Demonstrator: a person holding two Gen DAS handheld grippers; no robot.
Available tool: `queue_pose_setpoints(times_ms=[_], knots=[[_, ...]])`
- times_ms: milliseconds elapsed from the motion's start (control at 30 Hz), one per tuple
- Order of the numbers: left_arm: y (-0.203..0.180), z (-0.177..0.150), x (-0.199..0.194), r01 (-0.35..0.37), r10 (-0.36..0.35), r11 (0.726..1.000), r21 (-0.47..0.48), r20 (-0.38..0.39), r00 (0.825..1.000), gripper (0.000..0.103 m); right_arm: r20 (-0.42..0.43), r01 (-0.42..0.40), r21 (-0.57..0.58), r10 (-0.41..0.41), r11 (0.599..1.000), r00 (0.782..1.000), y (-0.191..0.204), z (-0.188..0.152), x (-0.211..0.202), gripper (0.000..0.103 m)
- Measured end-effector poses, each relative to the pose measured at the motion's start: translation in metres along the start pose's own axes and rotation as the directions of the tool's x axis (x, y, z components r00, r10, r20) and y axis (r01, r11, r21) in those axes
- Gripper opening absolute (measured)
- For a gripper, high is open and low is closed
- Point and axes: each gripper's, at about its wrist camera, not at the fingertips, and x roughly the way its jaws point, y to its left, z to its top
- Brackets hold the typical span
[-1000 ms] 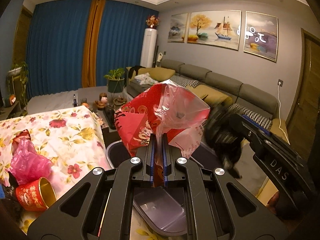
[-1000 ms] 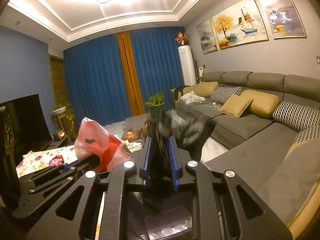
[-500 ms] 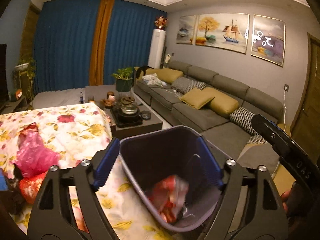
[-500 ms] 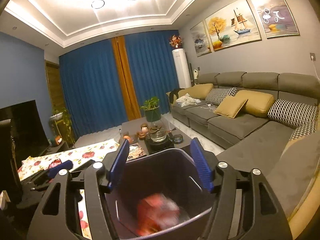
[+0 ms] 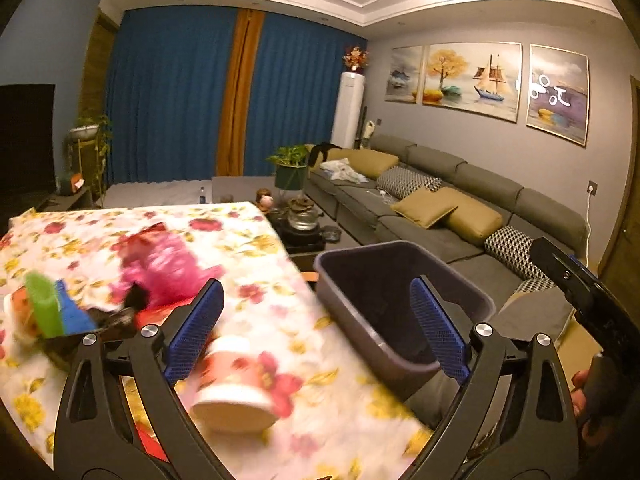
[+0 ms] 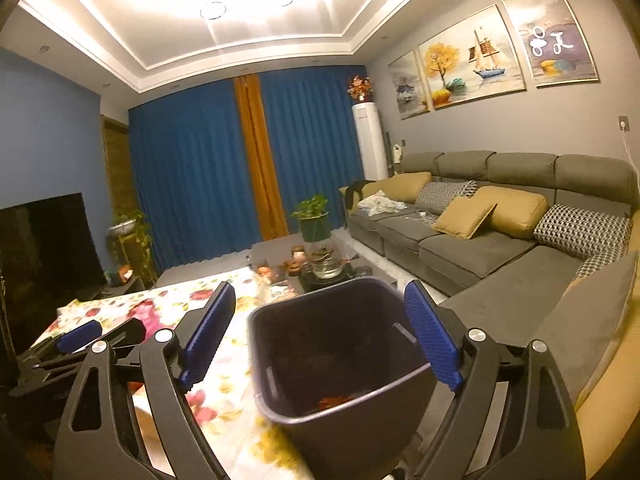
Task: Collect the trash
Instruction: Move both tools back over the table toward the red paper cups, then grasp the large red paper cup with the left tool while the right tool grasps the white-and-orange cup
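A dark purple-grey trash bin (image 5: 372, 296) stands at the right edge of the flower-cloth table (image 5: 256, 236). My left gripper (image 5: 316, 332) is over that edge with its jaws opening and nothing between the pads. On the cloth lie a pink plastic bag (image 5: 160, 264), a red and white paper cup (image 5: 236, 384) on its side, and a blurred green and blue item (image 5: 50, 310). My right gripper (image 6: 320, 336) hangs over the bin (image 6: 280, 392), jaws opening and empty. Red trash (image 6: 336, 400) lies at the bin's bottom.
A long grey sofa (image 6: 480, 240) with yellow cushions runs along the right wall. A low tea table (image 5: 304, 228) with a glass kettle and a potted plant stands beyond the cloth. A dark TV (image 6: 44, 240) is at the left. A hand (image 5: 580, 392) shows at the right edge.
Both grippers opened and let go: the red and clear bag and the dark item dropped into the bin. The left gripper then swung left toward the trash on the cloth.
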Motion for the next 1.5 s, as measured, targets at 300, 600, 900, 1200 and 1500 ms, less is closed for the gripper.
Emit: queue_pose_setpoints(times_ms=[300, 600, 900, 1200, 1500], knots=[[0.062, -0.043, -0.068, -0.119, 0.12, 0.993, -0.007, 0.026, 0.992, 0.092, -0.028, -0.068, -0.023, 0.067, 0.997, 0.997, 0.041, -0.029, -0.016, 0.084], [0.105, -0.082, -0.093, -0.14, 0.14, 0.99, 0.0, -0.06, 0.988, 0.092, -0.081, -0.123, -0.058, 0.118, 0.991, 0.99, 0.084, -0.062, -0.018, 0.084], [0.106, -0.093, -0.075, -0.054, 0.052, 0.998, -0.006, -0.175, 0.983, 0.092, -0.12, -0.144, -0.081, 0.134, 0.986, 0.984, 0.104, -0.081, -0.016, 0.084], [0.112, -0.099, -0.047, -0.022, 0.006, 0.999, -0.046, -0.308, 0.951, 0.091, -0.147, -0.146, -0.094, 0.131, 0.985, 0.98, 0.108, -0.089, -0.01, 0.084], [0.11, -0.102, -0.031, 0.002, -0.012, 1.0, -0.028, -0.368, 0.93, 0.066, -0.174, -0.158, -0.098, 0.139, 0.983, 0.975, 0.108, -0.094, -0.004, 0.084]])
